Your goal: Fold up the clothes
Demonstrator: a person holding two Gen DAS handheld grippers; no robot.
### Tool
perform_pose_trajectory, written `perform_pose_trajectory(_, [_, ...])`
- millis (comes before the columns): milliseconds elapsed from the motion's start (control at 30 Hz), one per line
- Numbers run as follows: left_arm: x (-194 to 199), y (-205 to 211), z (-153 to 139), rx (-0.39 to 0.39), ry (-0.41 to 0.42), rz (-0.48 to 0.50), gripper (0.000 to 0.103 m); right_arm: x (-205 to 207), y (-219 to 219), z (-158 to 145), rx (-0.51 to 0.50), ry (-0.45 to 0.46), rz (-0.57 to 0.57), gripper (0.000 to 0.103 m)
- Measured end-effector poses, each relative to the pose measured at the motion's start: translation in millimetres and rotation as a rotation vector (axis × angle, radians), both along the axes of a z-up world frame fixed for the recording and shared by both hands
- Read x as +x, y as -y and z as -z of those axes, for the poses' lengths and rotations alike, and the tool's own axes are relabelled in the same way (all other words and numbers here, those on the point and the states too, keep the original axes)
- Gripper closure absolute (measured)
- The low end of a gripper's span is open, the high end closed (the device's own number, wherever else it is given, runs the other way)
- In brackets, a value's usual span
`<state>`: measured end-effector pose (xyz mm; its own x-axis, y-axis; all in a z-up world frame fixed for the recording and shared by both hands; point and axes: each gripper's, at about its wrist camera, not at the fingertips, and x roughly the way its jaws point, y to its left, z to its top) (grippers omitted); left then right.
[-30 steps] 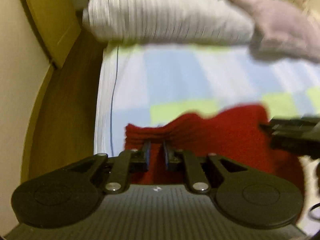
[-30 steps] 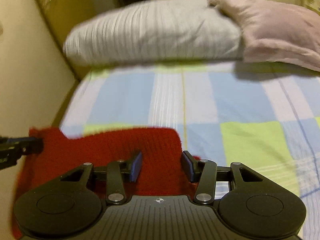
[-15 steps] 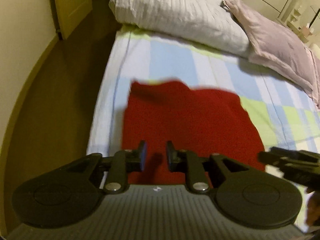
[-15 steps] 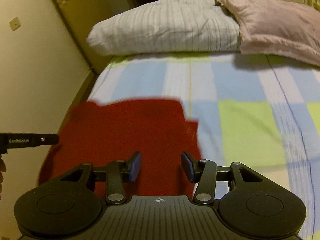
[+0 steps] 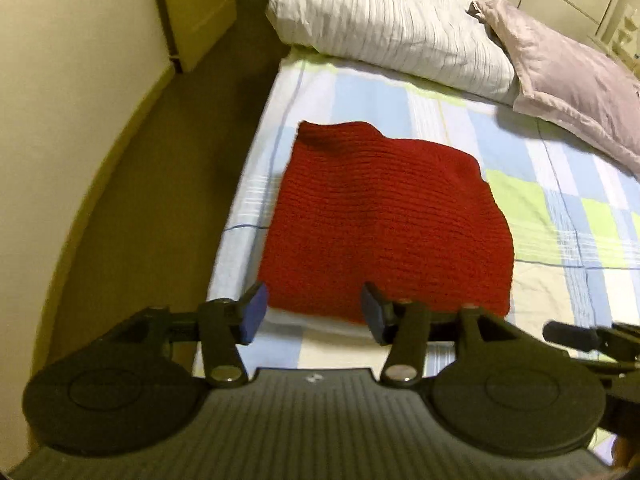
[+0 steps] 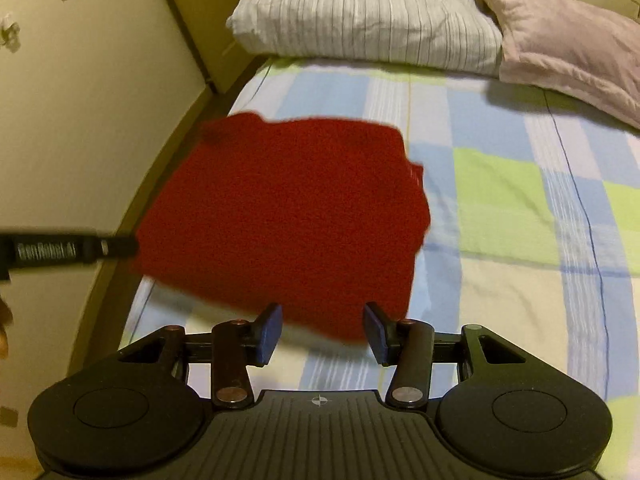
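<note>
Red knitted wool, a folded sweater (image 5: 384,220), lies flat near the left edge of the bed (image 5: 560,240), on a sheet checked in blue, green and white. The left wrist view shows its ribbed knit clearly; in the right wrist view the sweater (image 6: 288,216) is blurred, so no stitch can be made out, though a small flap juts from its right side there. What lies folded underneath is hidden in both views.

The left claw (image 5: 312,314) hangs just short of the sweater's near edge, spread wide and released, gripping nothing, its blue pads (image 5: 252,312) on show. The right claw (image 6: 320,330) is likewise spread and released at the near edge of the cloth. Each view catches the other tool only in part: the right claw's dark tip enters low at the right of the left wrist view (image 5: 572,336), and the left tool's printed bar (image 6: 68,248) comes in from the left of the right wrist view, its lettering too smeared to read.

At the head of the bed lie a white striped pillow (image 5: 392,28) and, overlapping its right end, a pale pink pillow (image 5: 572,80). A wall (image 6: 80,100) and dark floor (image 5: 160,200) flank the bed's left side.
</note>
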<state>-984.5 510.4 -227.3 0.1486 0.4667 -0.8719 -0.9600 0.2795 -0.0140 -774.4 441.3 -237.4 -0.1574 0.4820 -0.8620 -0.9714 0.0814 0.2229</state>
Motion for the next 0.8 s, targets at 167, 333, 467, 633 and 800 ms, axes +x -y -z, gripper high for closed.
perform_pose_trajectory(167, [-3,52,-40,0.058,-0.019,-0.011,0.046,1,31,-26,-0.02,-0.004,-0.023,0.055])
perform_pose_trajectory(333, [2,104,-78,0.135,-0.008,-0.08,0.038,7,67,-68,0.066,0.024,-0.082,0.054])
perform_pose_trajectory(467, [17,144,-107,0.198,-0.004,-0.126,0.038,13,100,-98,0.157,0.082,-0.132,0.054])
perform_pose_trajectory(633, [35,192,-139,0.263,0.022,-0.183,0.036,33,143,-127,0.229,0.092,-0.143,0.054])
perform_pose_trajectory(800, [42,228,-150,0.257,0.026,-0.203,0.036,50,176,-135,0.231,0.059,-0.107,0.054])
